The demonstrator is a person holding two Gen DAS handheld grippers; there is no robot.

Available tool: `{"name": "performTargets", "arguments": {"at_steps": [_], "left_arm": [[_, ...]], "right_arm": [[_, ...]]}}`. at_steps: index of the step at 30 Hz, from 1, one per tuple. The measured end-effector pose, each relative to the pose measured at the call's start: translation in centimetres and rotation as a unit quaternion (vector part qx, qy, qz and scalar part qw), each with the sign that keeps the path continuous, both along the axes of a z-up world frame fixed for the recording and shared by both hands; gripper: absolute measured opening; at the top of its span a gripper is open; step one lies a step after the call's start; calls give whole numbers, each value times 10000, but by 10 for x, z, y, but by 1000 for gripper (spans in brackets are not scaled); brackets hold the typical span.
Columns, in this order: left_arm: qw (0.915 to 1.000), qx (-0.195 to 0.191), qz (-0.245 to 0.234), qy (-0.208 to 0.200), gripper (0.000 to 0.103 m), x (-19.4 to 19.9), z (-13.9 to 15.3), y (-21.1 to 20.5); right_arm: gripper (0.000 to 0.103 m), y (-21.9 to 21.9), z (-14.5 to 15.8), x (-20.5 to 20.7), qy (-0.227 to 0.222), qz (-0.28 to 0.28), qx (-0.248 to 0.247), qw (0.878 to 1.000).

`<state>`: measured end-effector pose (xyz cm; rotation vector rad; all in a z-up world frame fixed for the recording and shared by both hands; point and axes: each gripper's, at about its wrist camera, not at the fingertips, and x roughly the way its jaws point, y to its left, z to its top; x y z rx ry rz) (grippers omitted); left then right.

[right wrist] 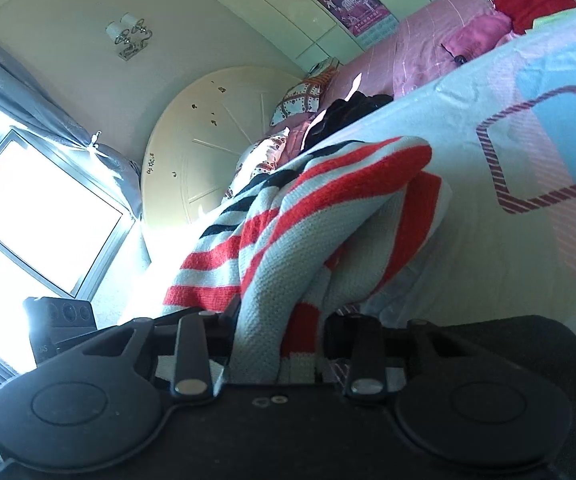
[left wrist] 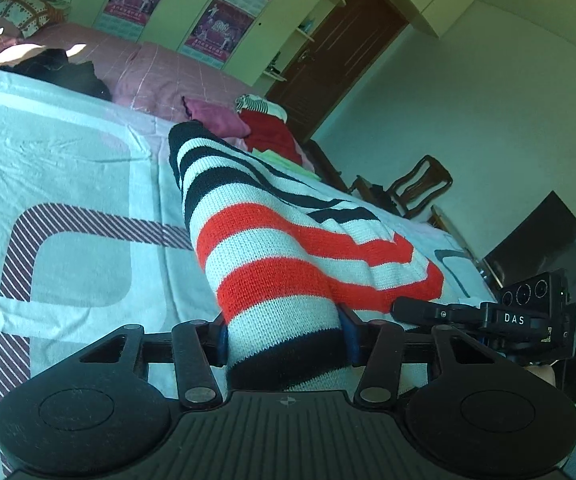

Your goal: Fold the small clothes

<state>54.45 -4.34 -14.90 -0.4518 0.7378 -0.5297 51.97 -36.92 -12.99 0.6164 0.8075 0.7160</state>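
Left wrist view
Jaws: the left gripper (left wrist: pixel 286 338) is pinched on a bunched edge of the striped knit garment (left wrist: pixel 272 240), blue pads pressing it from both sides.
Garment position: it runs forward from between the jaws across the patterned bedsheet (left wrist: pixel 68 168), far end lying flat.
Risk: the thick bunch could creep out of the pads if pulled hard, likely spoiling the fold line.
Look: white knit with red and black bands, soft and stretchy.

Right wrist view
Jaws: the right gripper (right wrist: pixel 278 344) clamps another fold of the same garment.
Garment position: rising just ahead of the jaws, draped in loose layers.
Risk: uneven lifting between hands may leave the layers skewed or wrinkled.
Look: doubled over, sagging.
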Motion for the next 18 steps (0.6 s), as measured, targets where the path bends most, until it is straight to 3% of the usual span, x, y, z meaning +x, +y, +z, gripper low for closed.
{"name": "performTargets", "arguments": {"at_steps": [10, 18], "left_arm": [[9986, 121, 137, -487, 50, -29, 55, 44], [9969, 283, 494, -536, 50, -55, 69, 123]], "right_arm": [[36, 43, 56, -17, -445, 154, -106, 9988], [36, 128, 67, -13, -511, 523, -64, 9973]]}}
